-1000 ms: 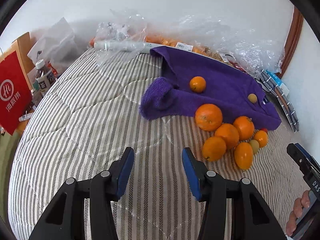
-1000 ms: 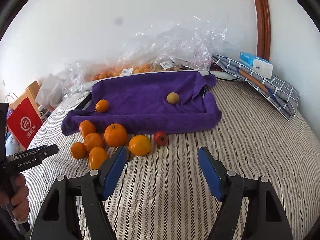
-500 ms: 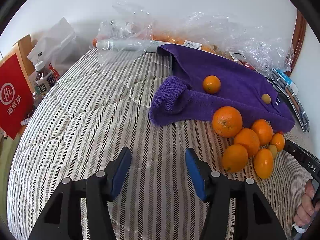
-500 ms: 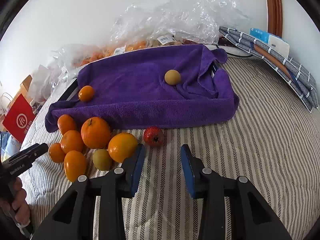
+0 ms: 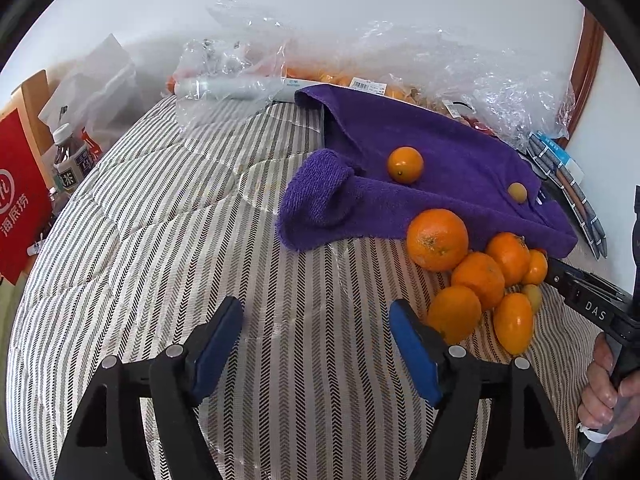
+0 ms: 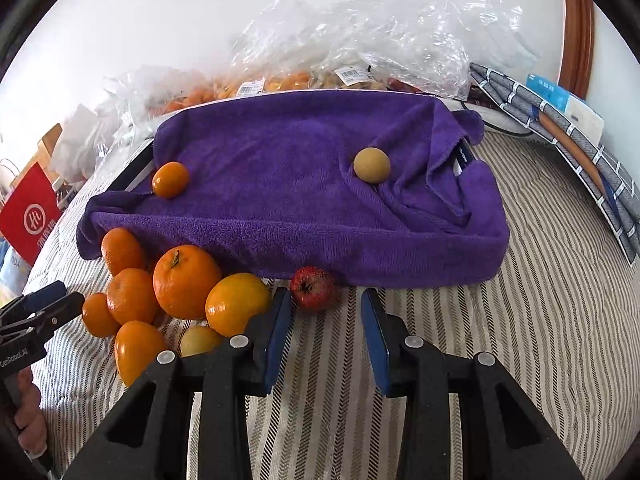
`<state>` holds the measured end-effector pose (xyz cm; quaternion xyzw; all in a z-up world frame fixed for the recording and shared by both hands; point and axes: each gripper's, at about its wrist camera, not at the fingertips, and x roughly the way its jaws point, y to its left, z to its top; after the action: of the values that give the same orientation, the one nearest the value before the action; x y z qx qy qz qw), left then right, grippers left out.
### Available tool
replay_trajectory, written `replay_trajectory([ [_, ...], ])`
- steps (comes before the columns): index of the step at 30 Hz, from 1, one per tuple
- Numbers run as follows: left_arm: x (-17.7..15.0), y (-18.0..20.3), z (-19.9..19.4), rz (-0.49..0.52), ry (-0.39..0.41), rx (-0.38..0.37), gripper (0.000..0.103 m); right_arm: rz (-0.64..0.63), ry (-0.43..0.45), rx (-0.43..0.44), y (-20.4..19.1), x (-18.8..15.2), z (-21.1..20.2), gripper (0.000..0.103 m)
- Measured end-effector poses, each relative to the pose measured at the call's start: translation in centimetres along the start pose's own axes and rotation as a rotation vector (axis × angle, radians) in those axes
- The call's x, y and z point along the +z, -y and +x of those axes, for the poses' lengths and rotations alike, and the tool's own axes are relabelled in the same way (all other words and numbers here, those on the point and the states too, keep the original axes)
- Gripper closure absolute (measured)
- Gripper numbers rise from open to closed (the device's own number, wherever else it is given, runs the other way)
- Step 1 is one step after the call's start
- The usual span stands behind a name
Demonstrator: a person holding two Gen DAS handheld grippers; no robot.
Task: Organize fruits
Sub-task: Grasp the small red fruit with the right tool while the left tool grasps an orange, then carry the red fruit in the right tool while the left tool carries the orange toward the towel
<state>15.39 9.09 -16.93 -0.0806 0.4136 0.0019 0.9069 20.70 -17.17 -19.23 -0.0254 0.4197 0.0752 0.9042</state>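
Observation:
A purple towel (image 6: 304, 184) covers a tray on the striped bed. On it lie a small orange (image 6: 170, 179) and a tan round fruit (image 6: 371, 165). Several oranges (image 6: 187, 281) are piled on the bed at the towel's front left, with a small red fruit (image 6: 312, 288) beside them. My right gripper (image 6: 325, 306) is open, its fingertips on either side of the red fruit and just short of it. My left gripper (image 5: 316, 320) is open and empty over bare bedding, left of the orange pile (image 5: 476, 276). The towel (image 5: 440, 176) lies beyond it.
Clear plastic bags of fruit (image 6: 360, 52) line the wall behind the towel. Folded grey checked cloth and a blue box (image 6: 560, 120) sit at the right. A red paper bag (image 5: 16, 204) and bottles (image 5: 70, 160) stand off the bed's left edge.
My right gripper moved forward to the red fruit and its jaws narrowed from wide open. My left gripper drifted left, so the oranges shifted right in its view.

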Motion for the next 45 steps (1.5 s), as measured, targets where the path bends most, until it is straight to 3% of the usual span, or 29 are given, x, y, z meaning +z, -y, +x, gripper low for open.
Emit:
replay_trajectory([
  [6, 0.1, -0.7, -0.2, -0.035, 0.012, -0.050, 0.028, -0.008, -0.003, 0.008, -0.2, 0.6, 0.6, 0.065],
  [8, 0.1, -0.7, -0.2, -0.035, 0.012, -0.050, 0.028, -0.015, -0.002, 0.023, -0.2, 0.7, 0.6, 0.079],
  [16, -0.1, -1.1, -0.8, -0.068, 0.030, -0.121, 0.028, 0.028, 0.025, 0.027, 0.7, -0.8, -1.1, 0.079],
  [19, -0.2, -0.5, -1.2, -0.042, 0.034, -0.182, 0.028, 0.059, 0.038, 0.024, 1.6, -2.0, -2.3, 0.079],
  [22, -0.3, 0.6, -1.7, 0.003, 0.062, -0.168, 0.029, 0.056, 0.050, 0.009, 2.0, -3.1, -3.5, 0.079],
  [25, -0.3, 1.6, -1.6, 0.001, 0.039, -0.229, 0.029, 0.060, 0.068, 0.011, 2.6, -4.1, -4.7, 0.079],
  [27, -0.4, 2.7, -1.2, 0.033, 0.024, -0.206, 0.029, 0.068, 0.077, 0.017, 3.0, -4.6, -5.2, 0.079],
  [29, -0.7, 3.8, -0.8, 0.069, 0.013, -0.172, 0.033, 0.079, 0.078, 0.023, 3.4, -5.0, -5.5, 0.079],
  [33, -0.4, 4.8, -0.3, 0.063, 0.010, -0.188, 0.043, 0.109, 0.052, 0.076, 4.1, -5.2, -5.3, 0.079],
  [37, -0.5, 5.1, -0.1, 0.071, 0.004, -0.194, 0.072, 0.103, 0.051, 0.110, 3.9, -5.3, -5.3, 0.079],
  [45, -0.6, 3.1, -0.9, -0.038, 0.068, -0.165, 0.072, 0.144, 0.073, 0.123, 4.4, -5.4, -5.6, 0.079],
])
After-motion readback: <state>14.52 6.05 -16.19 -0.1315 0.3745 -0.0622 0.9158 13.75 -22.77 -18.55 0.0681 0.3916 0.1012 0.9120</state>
